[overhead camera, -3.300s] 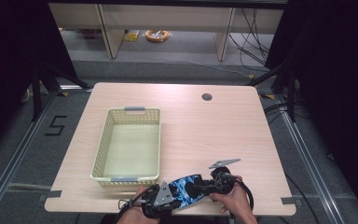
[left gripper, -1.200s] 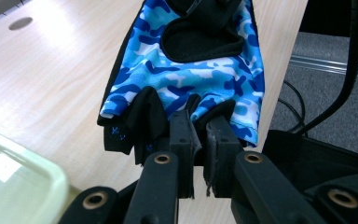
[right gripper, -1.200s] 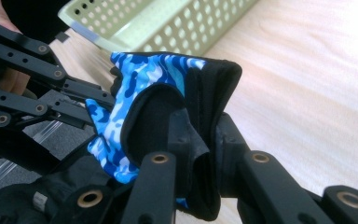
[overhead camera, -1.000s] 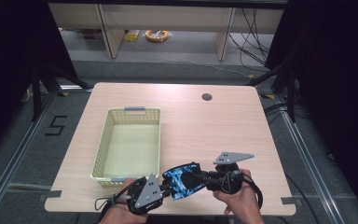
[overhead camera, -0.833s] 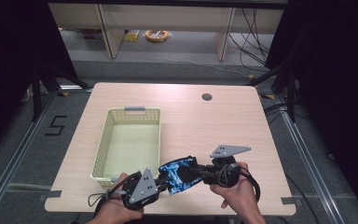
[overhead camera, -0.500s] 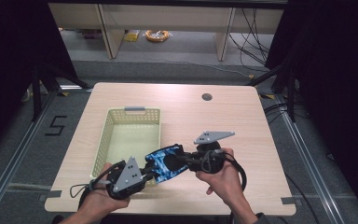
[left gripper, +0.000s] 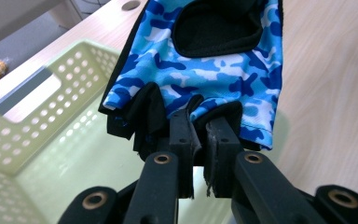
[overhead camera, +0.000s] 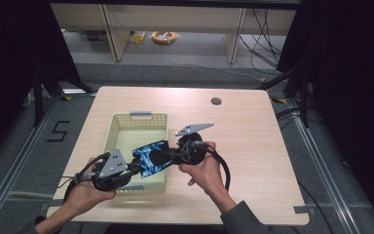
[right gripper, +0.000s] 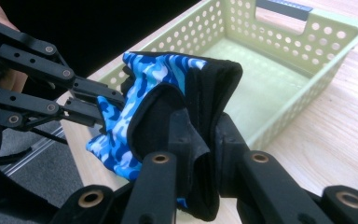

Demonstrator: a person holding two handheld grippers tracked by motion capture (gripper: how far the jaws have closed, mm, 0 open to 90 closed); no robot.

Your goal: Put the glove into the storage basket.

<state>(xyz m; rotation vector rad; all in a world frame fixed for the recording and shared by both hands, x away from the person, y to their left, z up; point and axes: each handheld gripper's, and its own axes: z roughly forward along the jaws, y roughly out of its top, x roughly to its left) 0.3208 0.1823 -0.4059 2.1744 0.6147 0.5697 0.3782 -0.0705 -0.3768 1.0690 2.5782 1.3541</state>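
Observation:
A blue camouflage glove (overhead camera: 151, 157) with black trim hangs in the air over the near right part of the pale green basket (overhead camera: 137, 120). My left gripper (overhead camera: 129, 169) is shut on the glove's finger end (left gripper: 200, 112), coming in from the near left. My right gripper (overhead camera: 169, 157) is shut on the black cuff end (right gripper: 205, 116), coming in from the right. In the right gripper view the left gripper's jaws reach the glove (right gripper: 144, 93) from the left. The basket (left gripper: 32, 135) looks empty beneath the glove.
The basket stands on the left half of a light wooden table (overhead camera: 253, 146). A round cable hole (overhead camera: 216, 101) sits near the table's far edge. Beyond the table, an orange coil (overhead camera: 163, 36) lies on the floor by shelf legs.
Both grippers carried the glove from the table's front edge up and leftward, so it now hangs over the basket. Both stayed shut on it.

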